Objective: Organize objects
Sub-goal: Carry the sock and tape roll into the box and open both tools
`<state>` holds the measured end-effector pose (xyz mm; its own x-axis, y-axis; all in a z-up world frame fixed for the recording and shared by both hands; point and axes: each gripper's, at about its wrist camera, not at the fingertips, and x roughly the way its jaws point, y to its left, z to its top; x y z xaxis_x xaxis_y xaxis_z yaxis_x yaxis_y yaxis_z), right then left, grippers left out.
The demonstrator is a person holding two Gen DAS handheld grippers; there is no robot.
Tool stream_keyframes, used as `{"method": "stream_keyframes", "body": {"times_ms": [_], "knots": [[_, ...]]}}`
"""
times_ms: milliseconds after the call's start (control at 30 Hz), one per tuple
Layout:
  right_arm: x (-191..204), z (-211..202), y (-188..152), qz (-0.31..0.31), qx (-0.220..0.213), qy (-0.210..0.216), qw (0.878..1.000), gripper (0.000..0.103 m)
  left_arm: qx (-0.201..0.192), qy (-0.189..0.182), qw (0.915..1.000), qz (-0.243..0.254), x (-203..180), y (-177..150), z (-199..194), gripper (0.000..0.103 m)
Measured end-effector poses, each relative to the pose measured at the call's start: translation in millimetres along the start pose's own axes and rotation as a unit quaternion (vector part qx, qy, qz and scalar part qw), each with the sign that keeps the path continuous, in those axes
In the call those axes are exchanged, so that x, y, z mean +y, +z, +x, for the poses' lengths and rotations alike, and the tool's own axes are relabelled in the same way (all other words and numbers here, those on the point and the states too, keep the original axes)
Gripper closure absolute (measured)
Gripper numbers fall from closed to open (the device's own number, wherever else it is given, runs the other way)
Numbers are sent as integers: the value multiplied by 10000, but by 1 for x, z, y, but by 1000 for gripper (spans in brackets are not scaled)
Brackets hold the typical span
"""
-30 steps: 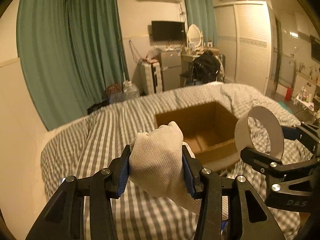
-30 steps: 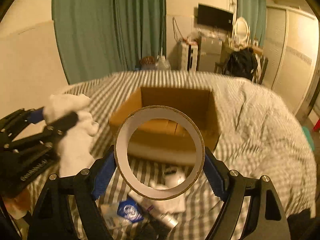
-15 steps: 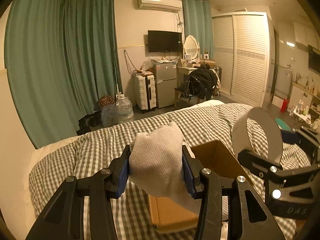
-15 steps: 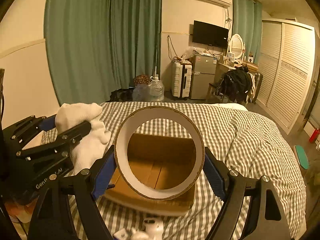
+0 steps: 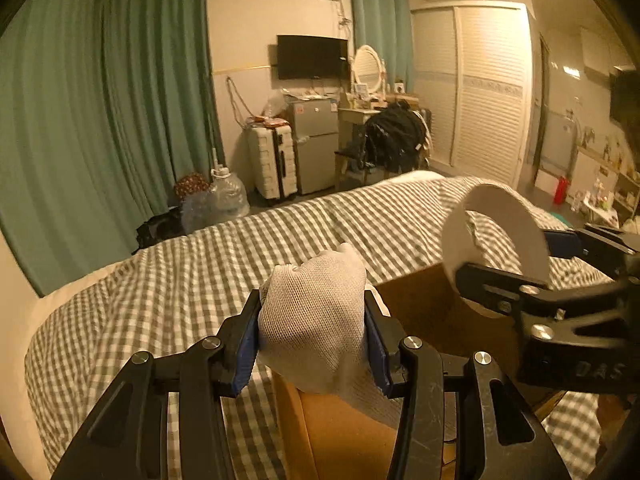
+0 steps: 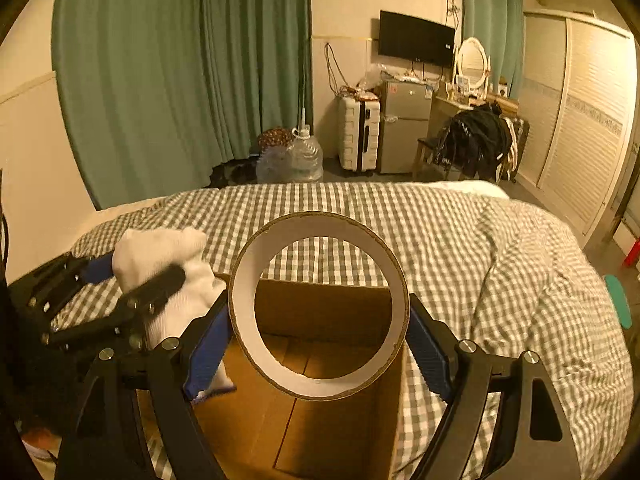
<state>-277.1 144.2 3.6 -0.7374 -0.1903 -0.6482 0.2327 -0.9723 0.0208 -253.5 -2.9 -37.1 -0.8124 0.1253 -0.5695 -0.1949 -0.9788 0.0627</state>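
The left gripper (image 5: 312,334) is clamped on a white knit sock (image 5: 316,320), and the right gripper (image 6: 320,340) on a cardboard tape ring (image 6: 320,308), both over the open cardboard box (image 6: 320,420). Only the right wrist view shows the box's bare floor; the left view sees just its outer wall on the checked duvet (image 5: 160,280).

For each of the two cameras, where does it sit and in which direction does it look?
Left wrist: sits on the left hand-held gripper, looks forward and downward across the bed; its own fingers clamp a white sock.
Right wrist: sits on the right hand-held gripper, facing likewise; its fingers clamp a tape roll.
Shared: cardboard box, checked blanket, each other's gripper.
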Motion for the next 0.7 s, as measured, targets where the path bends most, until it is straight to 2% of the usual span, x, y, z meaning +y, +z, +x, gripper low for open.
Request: {"method": "stream_keyframes", "body": {"times_ms": [200, 500, 633, 700], "knots": [[-11, 33, -6, 45, 172, -4, 9998, 23, 192, -155, 9996, 137, -7, -7, 19, 55], [-13, 44, -21, 100, 288, 76, 9995, 23, 431, -205, 9984, 303, -22, -20, 33, 54], [-17, 51, -24, 150, 333, 150, 9992, 22, 418, -200, 9984, 318, -23, -21, 31, 44], [-18, 51, -24, 183, 338, 218, 9990, 21, 339, -163, 9989, 296, -23, -21, 28, 28]]}}
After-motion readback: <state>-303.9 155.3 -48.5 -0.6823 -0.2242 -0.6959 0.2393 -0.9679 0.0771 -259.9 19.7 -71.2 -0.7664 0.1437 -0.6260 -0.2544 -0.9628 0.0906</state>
